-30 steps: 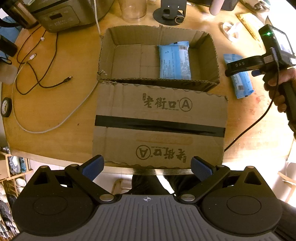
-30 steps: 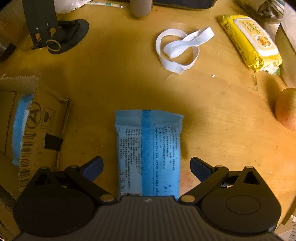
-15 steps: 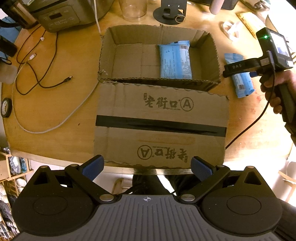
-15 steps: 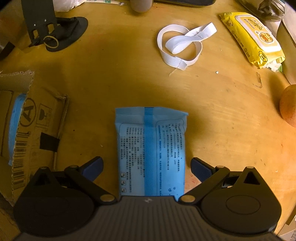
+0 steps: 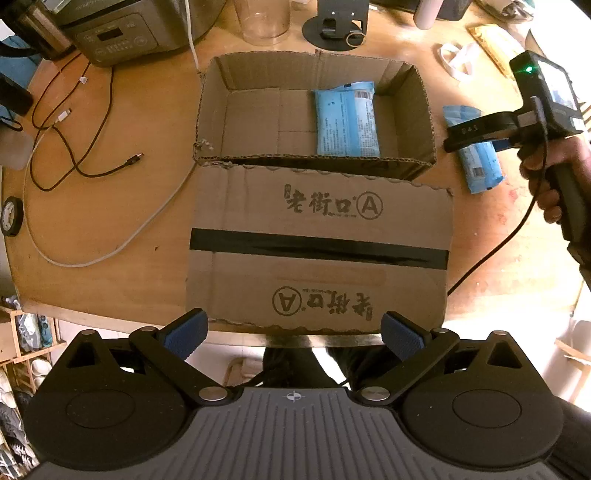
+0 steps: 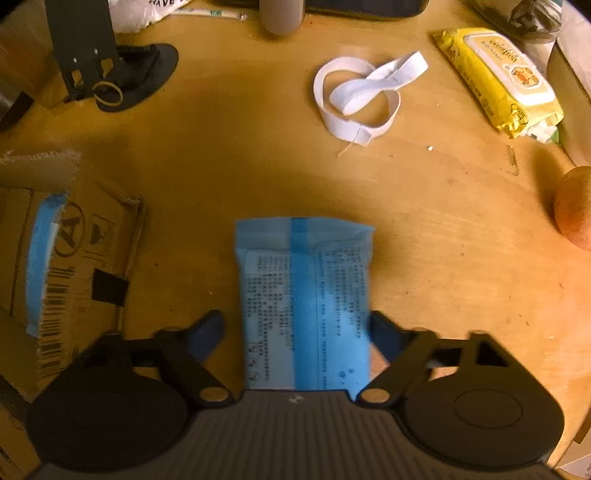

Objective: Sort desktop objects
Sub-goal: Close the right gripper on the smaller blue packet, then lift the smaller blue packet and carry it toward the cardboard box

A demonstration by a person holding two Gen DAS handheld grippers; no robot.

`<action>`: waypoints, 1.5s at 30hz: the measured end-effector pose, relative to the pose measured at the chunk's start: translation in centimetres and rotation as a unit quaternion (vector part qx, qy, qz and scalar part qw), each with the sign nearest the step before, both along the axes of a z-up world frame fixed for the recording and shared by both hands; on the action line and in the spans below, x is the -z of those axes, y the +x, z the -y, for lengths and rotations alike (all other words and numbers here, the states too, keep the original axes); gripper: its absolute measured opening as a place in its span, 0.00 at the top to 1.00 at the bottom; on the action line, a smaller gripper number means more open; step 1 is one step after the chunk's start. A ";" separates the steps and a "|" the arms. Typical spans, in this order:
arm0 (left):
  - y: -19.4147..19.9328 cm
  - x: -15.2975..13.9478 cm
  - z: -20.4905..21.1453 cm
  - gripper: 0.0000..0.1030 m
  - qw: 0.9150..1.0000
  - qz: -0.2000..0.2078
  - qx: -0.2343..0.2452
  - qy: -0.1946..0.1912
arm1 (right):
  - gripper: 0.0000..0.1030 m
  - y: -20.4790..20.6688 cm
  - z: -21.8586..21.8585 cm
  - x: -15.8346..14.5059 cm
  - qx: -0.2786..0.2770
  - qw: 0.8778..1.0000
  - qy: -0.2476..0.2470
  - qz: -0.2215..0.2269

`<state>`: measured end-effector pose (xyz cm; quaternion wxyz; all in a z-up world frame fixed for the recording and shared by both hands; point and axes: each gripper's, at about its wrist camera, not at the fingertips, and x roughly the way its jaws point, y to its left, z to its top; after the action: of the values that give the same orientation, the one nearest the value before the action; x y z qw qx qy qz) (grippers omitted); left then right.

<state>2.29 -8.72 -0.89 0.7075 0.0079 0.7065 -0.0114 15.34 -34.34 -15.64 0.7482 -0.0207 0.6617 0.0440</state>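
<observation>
An open cardboard box (image 5: 413,110) sits mid-table with one blue packet (image 5: 347,122) inside at its right. A second blue packet (image 6: 306,299) lies on the table right of the box; it also shows in the left wrist view (image 5: 476,162). My right gripper (image 6: 295,332) straddles this packet, its fingers closing in, the right pad at the packet's edge, the left still apart. In the left wrist view the right gripper (image 5: 476,133) hovers over that packet. My left gripper (image 5: 293,332) is open and empty at the box's near flap (image 5: 317,243).
A white elastic band (image 6: 358,96), a yellow wipes pack (image 6: 498,77), an orange fruit (image 6: 574,206) and a black stand (image 6: 110,66) lie beyond the packet. Cables (image 5: 74,147), a cooker (image 5: 122,29) and a glass (image 5: 264,18) are left and behind the box.
My right gripper's fingers have narrowed around the blue packet and the gripper has moved slightly forward over it. The left gripper has not moved.
</observation>
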 end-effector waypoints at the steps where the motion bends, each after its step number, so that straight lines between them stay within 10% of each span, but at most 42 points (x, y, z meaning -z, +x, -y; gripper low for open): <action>1: 0.0 0.0 0.0 0.00 1.000 0.000 0.000 0.000 | 0.37 0.0 0.0 -0.1 0.000 1.000 -0.001 0.000; 45: -1.9 -0.7 -0.8 0.00 1.000 0.014 -0.010 -0.006 | 0.40 -0.3 -2.2 -3.3 0.016 1.000 0.005 0.005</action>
<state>0.40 -7.97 -0.18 0.7178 -0.0034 0.6962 -0.0083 15.05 -32.14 -12.34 0.7524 -0.0069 0.6577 0.0354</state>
